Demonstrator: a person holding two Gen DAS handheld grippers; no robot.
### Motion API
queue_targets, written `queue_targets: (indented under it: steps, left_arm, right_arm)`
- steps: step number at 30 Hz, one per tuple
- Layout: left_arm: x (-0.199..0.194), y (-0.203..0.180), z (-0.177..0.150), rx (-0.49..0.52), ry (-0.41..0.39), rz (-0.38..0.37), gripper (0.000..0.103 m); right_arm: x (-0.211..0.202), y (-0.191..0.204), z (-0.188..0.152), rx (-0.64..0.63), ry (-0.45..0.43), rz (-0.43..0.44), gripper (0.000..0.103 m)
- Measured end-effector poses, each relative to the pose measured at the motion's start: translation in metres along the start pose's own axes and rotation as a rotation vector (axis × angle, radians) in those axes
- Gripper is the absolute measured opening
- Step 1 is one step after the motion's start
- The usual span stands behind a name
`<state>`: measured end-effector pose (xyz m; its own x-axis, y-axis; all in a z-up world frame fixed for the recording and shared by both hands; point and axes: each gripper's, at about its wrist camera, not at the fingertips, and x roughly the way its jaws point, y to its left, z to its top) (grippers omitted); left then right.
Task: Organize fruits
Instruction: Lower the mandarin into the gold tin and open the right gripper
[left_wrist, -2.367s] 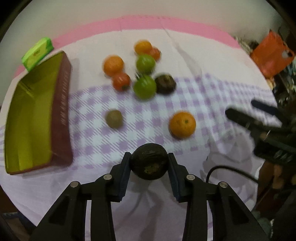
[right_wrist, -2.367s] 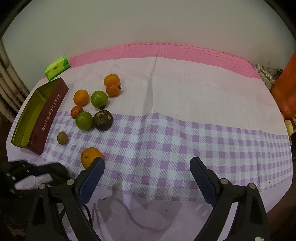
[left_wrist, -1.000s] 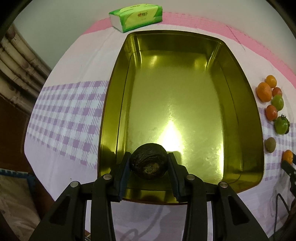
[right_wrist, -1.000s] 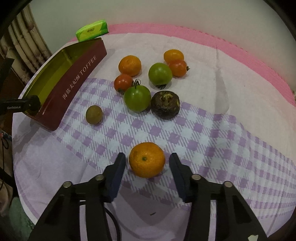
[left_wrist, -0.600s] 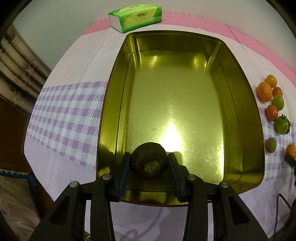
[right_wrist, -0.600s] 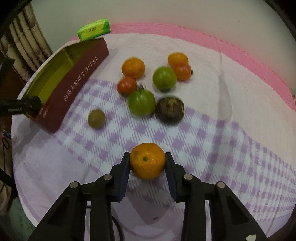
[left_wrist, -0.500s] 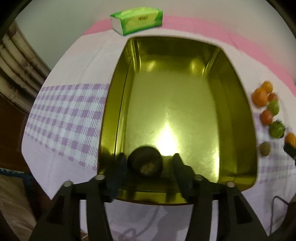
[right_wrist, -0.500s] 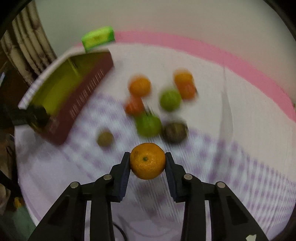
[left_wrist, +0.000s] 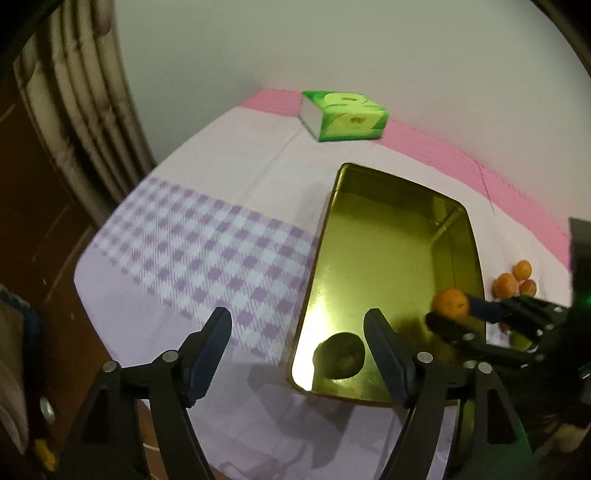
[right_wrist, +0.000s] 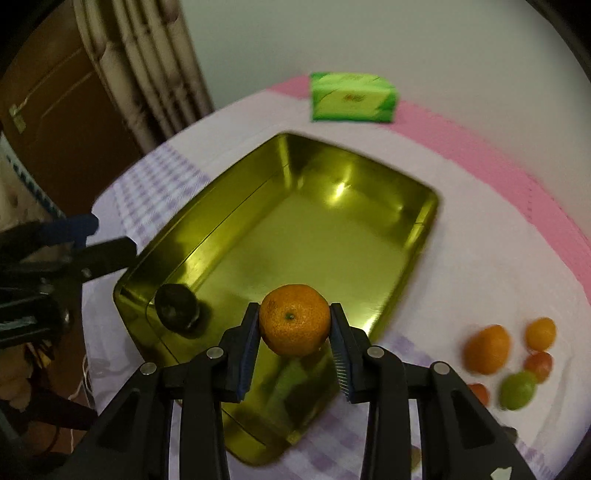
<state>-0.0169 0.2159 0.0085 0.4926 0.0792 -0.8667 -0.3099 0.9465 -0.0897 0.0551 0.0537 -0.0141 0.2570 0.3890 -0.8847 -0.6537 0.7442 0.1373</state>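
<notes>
Step in hand: carrying loose fruit from the desk (right_wrist: 480, 229) into the gold tin (right_wrist: 417, 236), one piece per hand.
Left tongs (left_wrist: 297, 347): spread wide with nothing between the fingers; the jaws have just been opening. The dark round fruit (left_wrist: 341, 355) lies free on the tin floor by the near corner, apart from both fingers, so that drop looks done.
Right tongs (right_wrist: 293, 338): pinching the orange (right_wrist: 294, 318) from both sides, pads pressed on its skin. The orange hangs over the near part of the tin, beside the dark fruit but not touching it.
Tin: open, sitting on the checked cloth (left_wrist: 199, 243); only the dark fruit is inside so far.
Fruit left over: a cluster of orange, red and green pieces (right_wrist: 509, 354) on the cloth to the right of the tin; blurred, so the count is unsure.
Other: a green tissue pack (right_wrist: 352, 96) beyond the tin, out of the way.
Next move, right: probably lower the orange to a bare patch of floor clear of the dark fruit, then let go low so it does not roll or bounce.
Next move, left: likely clear the rim and reach across for another piece.
</notes>
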Motion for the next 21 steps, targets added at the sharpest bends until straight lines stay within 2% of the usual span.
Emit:
queue_targets:
  steps: [8,21]
  left_arm:
    - [0.005,0.005,-0.002,-0.034,0.026,-0.004,0.075]
    - [0.01,0.007,-0.004,-0.046,0.043,0.003,0.075]
  right_arm:
    - [0.027,0.013,0.008,-0.048,0.074,-0.036,0.034]
    - [0.037,0.025,0.006,-0.076,0.091,-0.076,0.037]
